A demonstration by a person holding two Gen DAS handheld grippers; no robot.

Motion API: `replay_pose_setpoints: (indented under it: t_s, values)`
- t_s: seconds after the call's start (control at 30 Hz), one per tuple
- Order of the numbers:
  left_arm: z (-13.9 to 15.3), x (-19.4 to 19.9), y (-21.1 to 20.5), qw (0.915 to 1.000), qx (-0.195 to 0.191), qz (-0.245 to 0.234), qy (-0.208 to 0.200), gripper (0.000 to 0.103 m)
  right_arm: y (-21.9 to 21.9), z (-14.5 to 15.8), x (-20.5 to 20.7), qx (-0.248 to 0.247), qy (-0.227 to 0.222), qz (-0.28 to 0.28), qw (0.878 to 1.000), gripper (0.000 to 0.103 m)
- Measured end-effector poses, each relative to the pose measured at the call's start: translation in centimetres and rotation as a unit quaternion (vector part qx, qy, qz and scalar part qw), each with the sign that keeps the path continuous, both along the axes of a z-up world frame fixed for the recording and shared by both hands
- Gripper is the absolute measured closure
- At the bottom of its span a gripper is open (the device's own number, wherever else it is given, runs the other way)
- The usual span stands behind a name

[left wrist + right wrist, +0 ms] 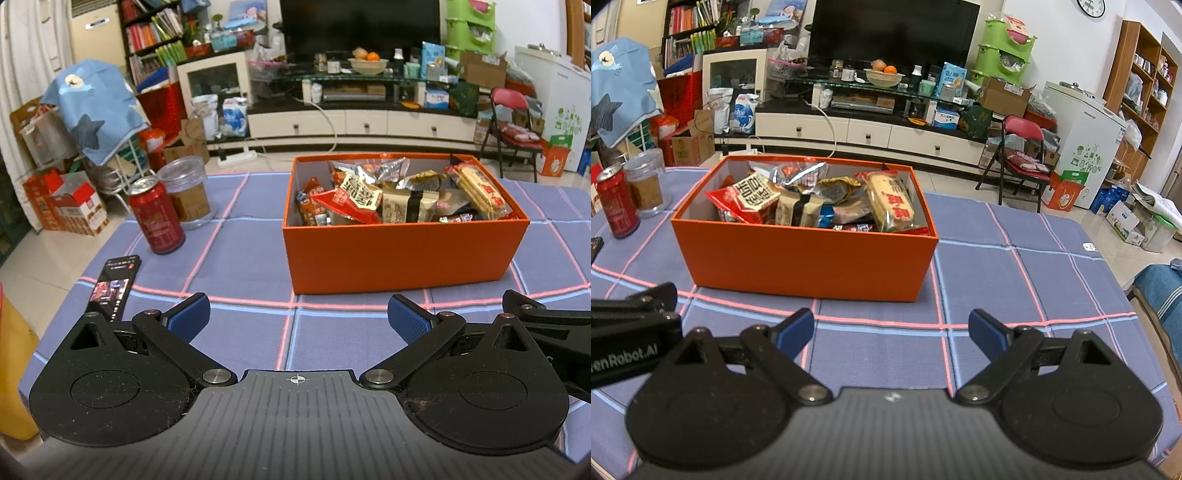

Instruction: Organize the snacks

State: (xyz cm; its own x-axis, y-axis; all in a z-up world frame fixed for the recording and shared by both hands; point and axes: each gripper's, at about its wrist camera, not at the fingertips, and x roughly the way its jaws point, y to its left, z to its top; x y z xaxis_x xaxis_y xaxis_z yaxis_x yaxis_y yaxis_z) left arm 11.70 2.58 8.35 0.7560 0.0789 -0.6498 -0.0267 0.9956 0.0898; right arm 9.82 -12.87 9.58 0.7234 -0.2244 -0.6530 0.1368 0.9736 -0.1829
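While both sets of jaws stand spread wide with nothing between them, we hold the left gripper [298, 321] and the right gripper [891, 330] side by side above the tabletop [251, 332], touching nothing. Our blue pads [188, 317] frame only checked cloth.

From the left wrist we see a phone [114, 286] lying face up just beyond the left finger, its screen lit; the right wrist catches only a dark corner of it at the frame's edge. From the right wrist we see a red folding chair [1021, 147] and a white cabinet [1086, 147] past the far side of the tabletop in fuller view.

Ahead of both grippers sits the orange box [399, 251], well apart from the jaws, open at the top and heaped with wrapped snacks [369, 197]. For the left gripper it lies slightly to the right; for the right gripper, to the left. A red can [157, 218] and a clear jar [186, 192] stand together, left of the box.
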Motion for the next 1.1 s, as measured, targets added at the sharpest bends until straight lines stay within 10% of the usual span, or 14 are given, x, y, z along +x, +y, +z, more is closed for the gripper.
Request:
replay_pose_setpoints:
  t_s: [1.1]
  values:
    - [0.22, -0.24, 0.19, 0.9999, 0.001, -0.006, -0.014, 0.005, -0.06, 0.43, -0.3, -0.007, -0.011, -0.001, 1.0, 0.013]
